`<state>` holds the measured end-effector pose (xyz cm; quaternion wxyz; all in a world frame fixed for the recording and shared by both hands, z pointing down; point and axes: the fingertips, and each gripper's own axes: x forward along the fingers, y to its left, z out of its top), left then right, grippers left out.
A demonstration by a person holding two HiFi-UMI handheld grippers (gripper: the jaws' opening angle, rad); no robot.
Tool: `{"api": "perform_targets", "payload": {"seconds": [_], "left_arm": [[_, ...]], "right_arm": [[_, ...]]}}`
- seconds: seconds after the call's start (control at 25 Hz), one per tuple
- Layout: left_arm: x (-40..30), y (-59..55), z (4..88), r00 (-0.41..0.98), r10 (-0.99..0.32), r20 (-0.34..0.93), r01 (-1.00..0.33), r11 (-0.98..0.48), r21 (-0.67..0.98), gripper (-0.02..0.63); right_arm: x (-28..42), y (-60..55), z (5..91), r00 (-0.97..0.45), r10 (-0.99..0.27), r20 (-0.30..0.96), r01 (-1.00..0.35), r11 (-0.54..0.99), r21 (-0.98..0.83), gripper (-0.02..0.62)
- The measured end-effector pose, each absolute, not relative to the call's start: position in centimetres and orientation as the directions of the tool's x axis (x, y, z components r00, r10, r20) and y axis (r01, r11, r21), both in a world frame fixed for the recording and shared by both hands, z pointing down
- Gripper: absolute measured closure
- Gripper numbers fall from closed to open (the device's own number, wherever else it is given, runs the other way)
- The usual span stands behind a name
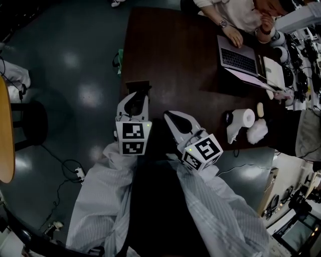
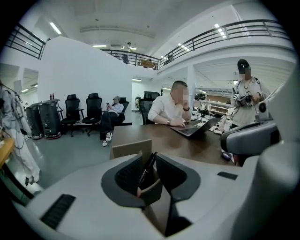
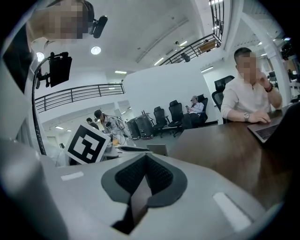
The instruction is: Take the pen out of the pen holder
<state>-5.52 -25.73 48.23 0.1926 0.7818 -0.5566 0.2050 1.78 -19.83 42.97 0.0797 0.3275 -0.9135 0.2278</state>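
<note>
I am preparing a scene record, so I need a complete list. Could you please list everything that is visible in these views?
table: one, dark brown, centre of head view
pen holder: one, brown, table's near left corner
pen: one, black, standing in the pen holder
laptop: one, grey, open, far side of table
seated person: one, white shirt, at the laptop
paper roll: one, white, right table edge
office chairs: several, black, background wall
left gripper: one, grey, jaws apart around pen and pen holder
right gripper: one, grey, jaws together, empty
sleeves: two, white, bottom of head view
</note>
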Motion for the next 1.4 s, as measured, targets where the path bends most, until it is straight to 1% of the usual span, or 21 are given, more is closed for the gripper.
{"api": "perform_targets", "payload": {"seconds": [0.12, 0.24, 0.36, 0.52, 0.76, 0.96, 1.12, 1.2, 1.28, 1.4], "left_arm": [[-5.0, -26.6, 49.1, 0.284, -0.793, 0.54, -0.952, -0.3, 0.062, 0.5], [-4.5, -27.2, 49.8, 0.291, -0.798, 0.528, -0.953, -0.292, 0.084, 0.453], [-3.9, -27.5, 50.5, 0.276, -0.8, 0.532, -0.957, -0.28, 0.075, 0.448], [-3.4, -28.0, 51.1, 0.224, -0.815, 0.535, -0.962, -0.274, -0.016, 0.448], [-3.8, -28.3, 52.6, 0.161, -0.806, 0.569, -0.969, -0.239, -0.065, 0.449], [-4.0, -28.5, 53.0, 0.157, -0.805, 0.572, -0.97, -0.233, -0.062, 0.452], [-4.0, -28.5, 52.8, 0.159, -0.813, 0.561, -0.971, -0.231, -0.061, 0.504], [-4.0, -28.6, 52.8, 0.156, -0.816, 0.556, -0.972, -0.227, -0.061, 0.51], [-4.1, -28.7, 52.6, 0.153, -0.821, 0.55, -0.972, -0.226, -0.067, 0.532], [-4.2, -28.6, 52.5, 0.155, -0.823, 0.547, -0.971, -0.228, -0.067, 0.54]], "right_arm": [[2.1, -20.2, 43.4, -0.768, -0.56, 0.31, -0.64, 0.673, -0.372, 0.592], [2.2, -20.1, 43.8, -0.769, -0.55, 0.325, -0.639, 0.665, -0.386, 0.592], [2.8, -20.1, 44.2, -0.761, -0.555, 0.335, -0.648, 0.651, -0.395, 0.592], [3.5, -20.3, 44.5, -0.756, -0.559, 0.341, -0.655, 0.637, -0.407, 0.592], [4.3, -20.5, 44.9, -0.751, -0.56, 0.349, -0.66, 0.627, -0.414, 0.592], [4.1, -20.4, 45.4, -0.76, -0.544, 0.356, -0.65, 0.632, -0.422, 0.593], [3.9, -20.4, 45.5, -0.764, -0.537, 0.357, -0.645, 0.636, -0.424, 0.593], [3.9, -20.4, 45.6, -0.765, -0.535, 0.357, -0.644, 0.637, -0.424, 0.592], [4.0, -20.5, 45.7, -0.765, -0.536, 0.358, -0.644, 0.637, -0.423, 0.593], [4.1, -20.5, 45.6, -0.768, -0.535, 0.352, -0.64, 0.64, -0.424, 0.593]]}}
